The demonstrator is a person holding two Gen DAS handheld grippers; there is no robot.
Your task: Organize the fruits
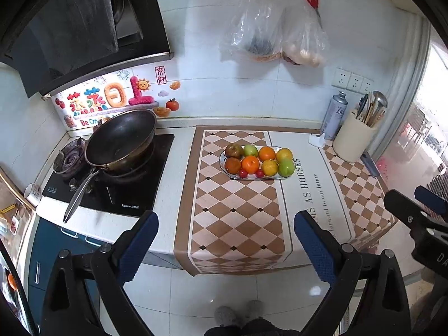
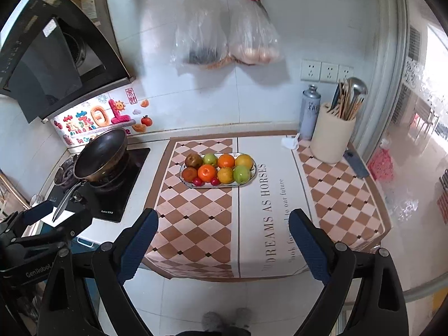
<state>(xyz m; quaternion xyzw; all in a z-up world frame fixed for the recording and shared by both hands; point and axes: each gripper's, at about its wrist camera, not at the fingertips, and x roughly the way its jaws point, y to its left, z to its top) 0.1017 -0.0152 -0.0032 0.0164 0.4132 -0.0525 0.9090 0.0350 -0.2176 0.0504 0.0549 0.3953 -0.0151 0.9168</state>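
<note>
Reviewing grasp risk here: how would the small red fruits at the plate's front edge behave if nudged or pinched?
The small red fruits look round and glossy, so probably roll and slip. Sitting at the plate rim, one might tumble off.

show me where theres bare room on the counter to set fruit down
Free: checkered mat between fruit plate and counter's front edge, plus the lettered white panel. Crowded: back right corner, by utensil holder and spray can; the stove holds the wok.

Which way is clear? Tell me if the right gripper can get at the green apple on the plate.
Probably yes. The right gripper is open and empty, and the green apple sits at the plate's near right end with only bare mat before it.
</note>
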